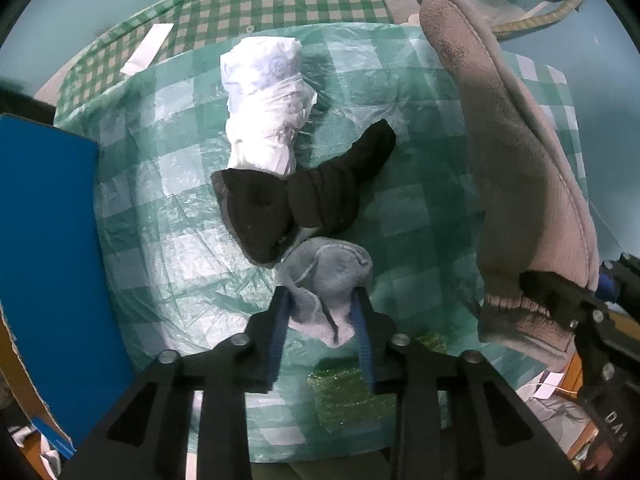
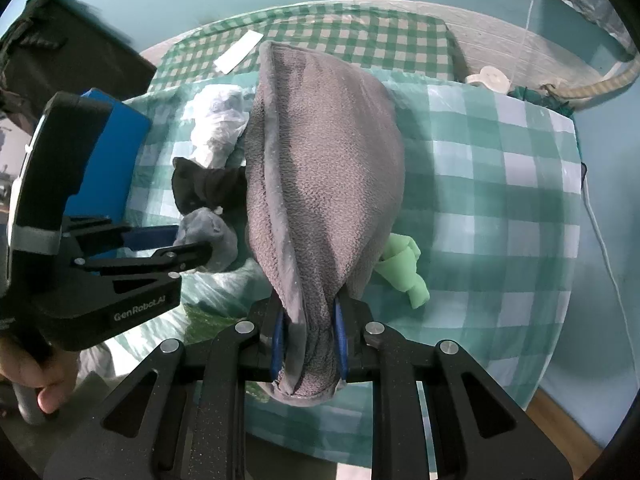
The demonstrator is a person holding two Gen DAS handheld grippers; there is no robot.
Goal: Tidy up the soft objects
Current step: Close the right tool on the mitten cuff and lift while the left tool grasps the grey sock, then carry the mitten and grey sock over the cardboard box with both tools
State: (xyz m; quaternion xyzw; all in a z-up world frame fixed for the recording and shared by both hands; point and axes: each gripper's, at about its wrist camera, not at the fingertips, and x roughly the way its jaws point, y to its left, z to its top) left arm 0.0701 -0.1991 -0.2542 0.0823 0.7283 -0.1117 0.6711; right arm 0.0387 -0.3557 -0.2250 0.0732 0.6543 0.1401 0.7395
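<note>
My left gripper is shut on a light grey sock, also seen in the right wrist view. A black sock lies just beyond it, partly over a white plastic bundle. My right gripper is shut on a grey towel, held up over the table; the towel also shows at the right of the left wrist view. A light green soft piece lies behind the towel on the right.
The table has a green checked cloth under clear plastic. A blue box stands at the left. A white paper strip lies at the back. A white round object sits at the far right edge.
</note>
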